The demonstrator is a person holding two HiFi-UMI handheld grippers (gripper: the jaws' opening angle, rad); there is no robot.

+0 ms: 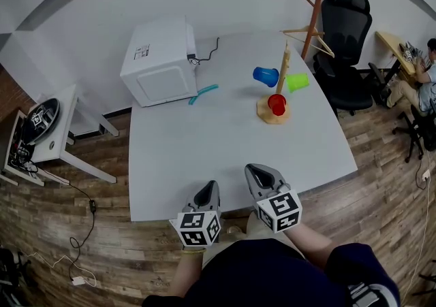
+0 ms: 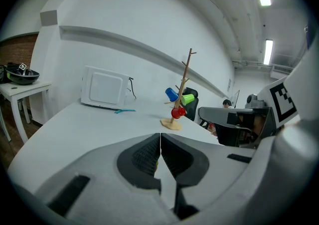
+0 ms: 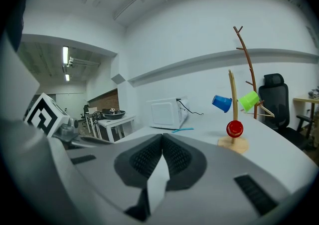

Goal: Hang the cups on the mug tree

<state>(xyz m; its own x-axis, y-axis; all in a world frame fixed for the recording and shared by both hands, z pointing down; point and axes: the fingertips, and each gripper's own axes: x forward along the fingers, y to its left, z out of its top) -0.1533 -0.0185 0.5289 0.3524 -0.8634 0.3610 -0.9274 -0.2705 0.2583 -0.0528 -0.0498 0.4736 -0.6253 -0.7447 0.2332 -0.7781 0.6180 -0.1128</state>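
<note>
— Head view first: where are the cups?
— All three hang on the slim wooden mug tree [image 1: 284, 71] at the far right of the pale grey table [image 1: 204, 156]. The blue plastic cup [image 1: 266, 76] is on its left and the green plastic cup [image 1: 297, 82] on its right. The red plastic cup [image 1: 276, 104] hangs low, just above the round base. A white microwave oven [image 1: 160, 60] stands at the far left, with a turquoise stick-shaped tool [image 1: 203, 93] just beside it
— And the grippers?
— The left gripper [image 1: 210, 186] and right gripper [image 1: 261, 169] sit side by side over the near edge, well apart from the tree
— What does the left gripper view give?
— Its jaws are pressed together with nothing between them, and the tree stands far ahead, slightly right
— The right gripper view?
— Those jaws are clenched tip to tip and empty too. The tree with its cups stands far right, with a black office chair [image 3: 275, 97] behind it
</note>
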